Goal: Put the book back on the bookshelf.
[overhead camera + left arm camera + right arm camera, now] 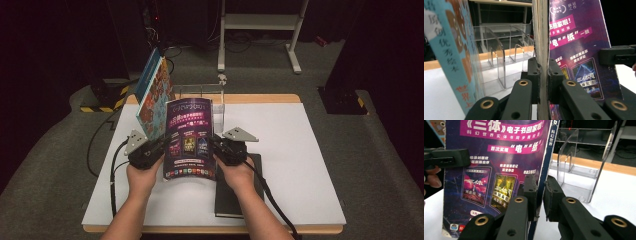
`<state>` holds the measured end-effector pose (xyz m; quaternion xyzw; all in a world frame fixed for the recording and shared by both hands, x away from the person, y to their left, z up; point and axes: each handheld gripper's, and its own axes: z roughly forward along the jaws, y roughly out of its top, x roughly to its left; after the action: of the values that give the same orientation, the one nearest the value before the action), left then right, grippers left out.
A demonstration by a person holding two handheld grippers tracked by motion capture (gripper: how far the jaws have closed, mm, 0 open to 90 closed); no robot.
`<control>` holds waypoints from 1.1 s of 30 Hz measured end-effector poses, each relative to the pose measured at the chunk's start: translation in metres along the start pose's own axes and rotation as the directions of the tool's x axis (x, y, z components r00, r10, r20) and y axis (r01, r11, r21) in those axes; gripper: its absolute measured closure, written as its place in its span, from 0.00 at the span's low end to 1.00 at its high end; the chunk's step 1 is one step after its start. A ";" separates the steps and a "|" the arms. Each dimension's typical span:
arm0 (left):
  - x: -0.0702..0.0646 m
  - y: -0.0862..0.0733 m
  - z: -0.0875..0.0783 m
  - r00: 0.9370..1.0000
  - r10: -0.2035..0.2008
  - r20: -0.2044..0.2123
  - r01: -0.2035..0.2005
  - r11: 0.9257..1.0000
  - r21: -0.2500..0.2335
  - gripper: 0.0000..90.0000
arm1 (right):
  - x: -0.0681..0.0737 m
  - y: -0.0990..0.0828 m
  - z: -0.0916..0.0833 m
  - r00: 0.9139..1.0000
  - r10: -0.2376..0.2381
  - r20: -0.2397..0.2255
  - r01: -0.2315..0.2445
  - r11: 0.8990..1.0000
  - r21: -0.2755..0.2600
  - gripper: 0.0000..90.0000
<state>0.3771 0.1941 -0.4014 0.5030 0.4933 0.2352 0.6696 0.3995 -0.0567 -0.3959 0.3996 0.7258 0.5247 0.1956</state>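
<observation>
A purple book [189, 135] with Chinese print stands upright above the white table, held by both side edges. My left gripper [166, 145] is shut on its left edge; in the left gripper view the two pads press the page block [543, 75] from both sides. At the spine side, my right gripper [215, 145] is shut on the book, its jaws [540, 192] closed around the blue spine. The cover [499, 157] faces the person. Each gripper view also shows the other gripper's black jaw at the book's far edge.
A teal picture book [152, 95] leans in a clear acrylic rack [200, 90] just behind the purple book. A black notebook [235, 200] lies flat under the right forearm. The white table top [300, 150] has open room to the right.
</observation>
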 end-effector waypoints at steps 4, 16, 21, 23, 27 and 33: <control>0.002 -0.001 0.004 1.000 -0.001 -0.012 0.001 1.000 -0.006 0.93 | -0.001 0.002 0.005 1.000 -0.002 0.007 0.002 1.000 -0.003 0.91; 0.005 -0.004 0.019 0.999 0.026 -0.046 -0.027 1.000 -0.013 0.93 | -0.008 0.001 0.021 1.000 0.013 0.025 -0.013 1.000 -0.021 0.91; 0.006 -0.005 0.025 0.998 0.038 -0.050 -0.040 0.999 -0.024 0.93 | -0.009 0.001 0.027 0.999 0.010 0.043 -0.009 0.999 -0.031 0.92; 0.006 -0.006 0.026 0.998 0.046 -0.048 -0.047 0.998 -0.027 0.93 | -0.010 0.001 0.029 0.999 0.013 0.049 -0.012 0.999 -0.034 0.92; 0.007 -0.008 0.028 0.998 0.051 -0.047 -0.053 0.998 -0.041 0.93 | -0.011 0.001 0.031 0.998 0.014 0.054 -0.011 0.999 -0.046 0.92; 0.009 -0.009 0.031 0.998 0.041 -0.050 -0.045 0.997 -0.062 0.93 | -0.010 0.002 0.036 0.998 0.010 0.067 -0.006 0.998 -0.059 0.92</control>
<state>0.4075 0.1844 -0.4129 0.4864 0.4909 0.2770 0.6676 0.4314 -0.0426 -0.4088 0.4140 0.7014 0.5329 0.2295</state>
